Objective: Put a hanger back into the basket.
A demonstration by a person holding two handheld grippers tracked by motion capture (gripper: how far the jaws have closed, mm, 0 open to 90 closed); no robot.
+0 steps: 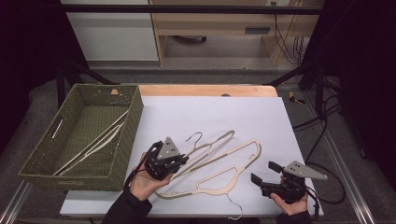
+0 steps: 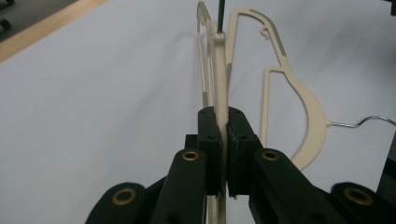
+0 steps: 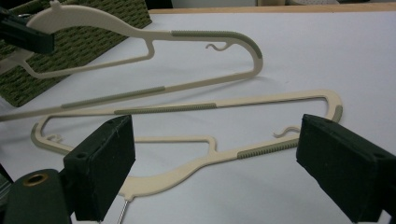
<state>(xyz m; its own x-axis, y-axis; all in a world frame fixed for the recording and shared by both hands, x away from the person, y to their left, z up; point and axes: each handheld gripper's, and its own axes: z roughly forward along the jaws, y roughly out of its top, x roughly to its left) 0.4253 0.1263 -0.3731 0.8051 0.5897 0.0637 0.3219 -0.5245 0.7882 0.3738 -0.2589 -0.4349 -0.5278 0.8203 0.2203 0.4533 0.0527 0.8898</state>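
- At the desk's [image 1: 280,116] 7 o'clock, the left gripper [image 1: 164,161] pinches a cream hanger [image 1: 212,148] between its fingers [image 2: 211,140], which press together on the thin plastic.
- This hanger is slim, with grey ribbed strips along its arms and a dark wire hook; it sits tilted, one end raised.
- A second hanger [image 1: 219,179] lies flat just beside it, at 6 o'clock, with a silver hook.
- At 5 o'clock, the right gripper [image 1: 264,173] has its fingers [image 3: 102,163] spread wide, holding nothing.
- A green basket [image 1: 130,126] at 9 o'clock holds more hangers.
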